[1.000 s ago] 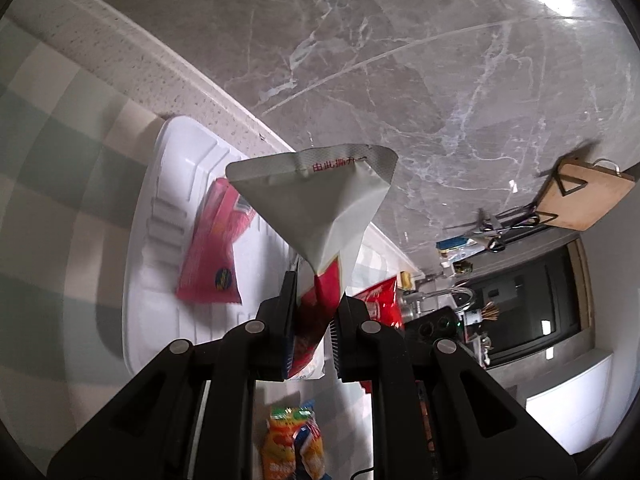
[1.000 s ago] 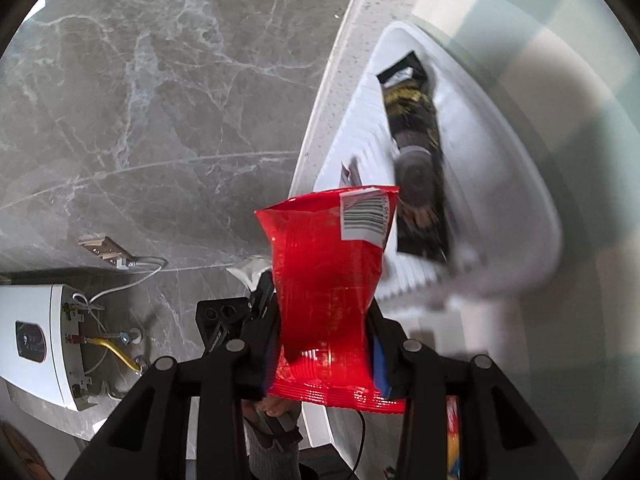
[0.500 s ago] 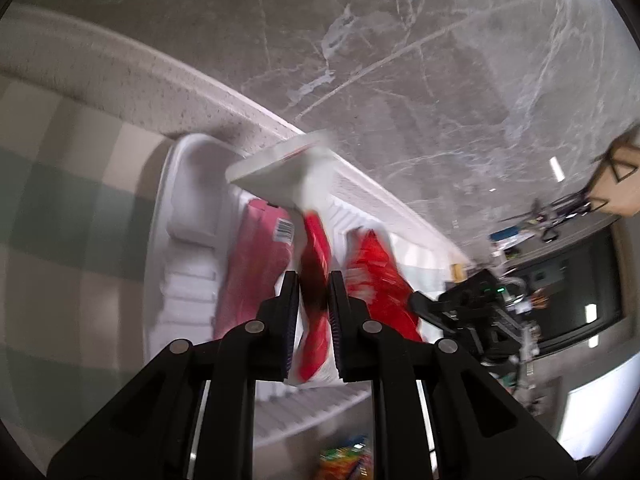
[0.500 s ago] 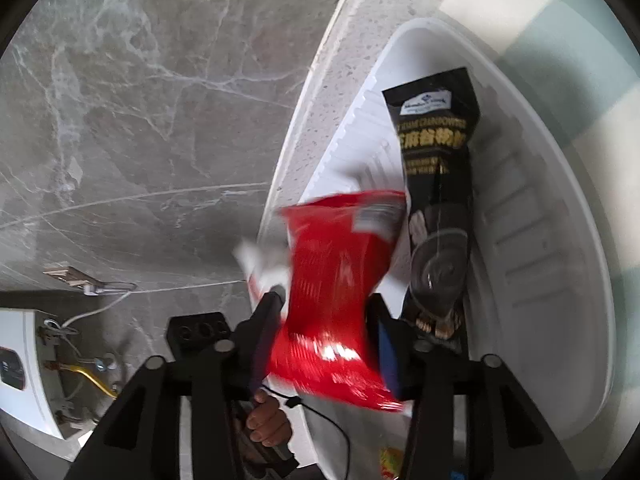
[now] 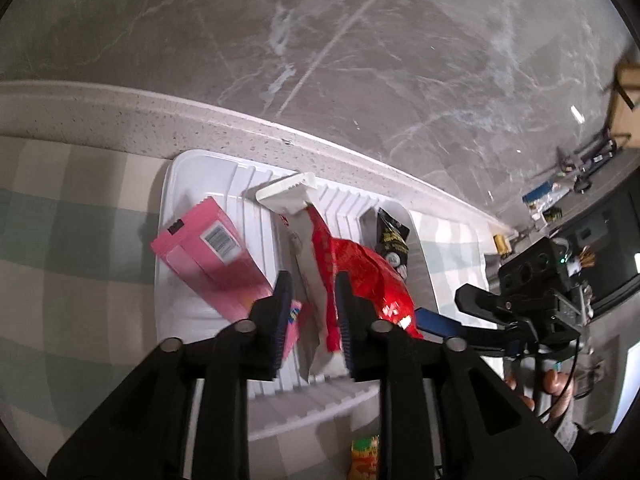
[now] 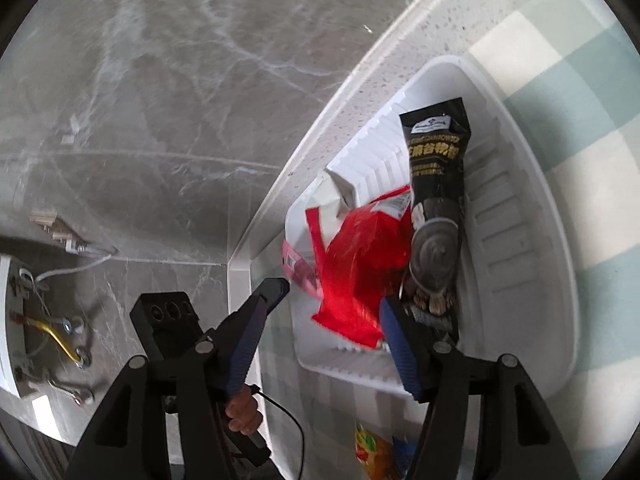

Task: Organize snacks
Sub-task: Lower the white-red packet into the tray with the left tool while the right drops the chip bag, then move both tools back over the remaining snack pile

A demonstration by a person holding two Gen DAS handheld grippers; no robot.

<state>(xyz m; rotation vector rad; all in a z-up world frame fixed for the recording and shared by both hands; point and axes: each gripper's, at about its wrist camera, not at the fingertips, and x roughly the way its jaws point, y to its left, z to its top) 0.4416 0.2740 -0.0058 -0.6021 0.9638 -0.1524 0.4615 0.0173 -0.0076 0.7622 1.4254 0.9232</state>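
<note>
A white ribbed tray (image 5: 200, 168) holds a pink box (image 5: 208, 256), a white-and-red packet (image 5: 304, 248), a red bag (image 5: 360, 268) and a black packet (image 5: 392, 240). My left gripper (image 5: 313, 284) hangs over the tray with its jaws opening. The white-and-red packet lies loose between them, with a gap at each pad. In the right wrist view my right gripper (image 6: 332, 294) is opening wide. The red bag (image 6: 360, 264) has dropped into the tray (image 6: 560, 280) beside the black packet (image 6: 438, 184), free of both pads.
The tray sits on a green-and-white checked cloth (image 5: 60, 240) against a speckled ledge below a grey marble wall. A yellow-orange snack bag (image 6: 376, 452) lies on the cloth in front of the tray. A hand (image 6: 240, 408) grips the left tool's handle.
Both grippers came down over the tray. The white-and-red packet and the red bag, held up before, now lie in the tray, and both pairs of jaws have spread apart.
</note>
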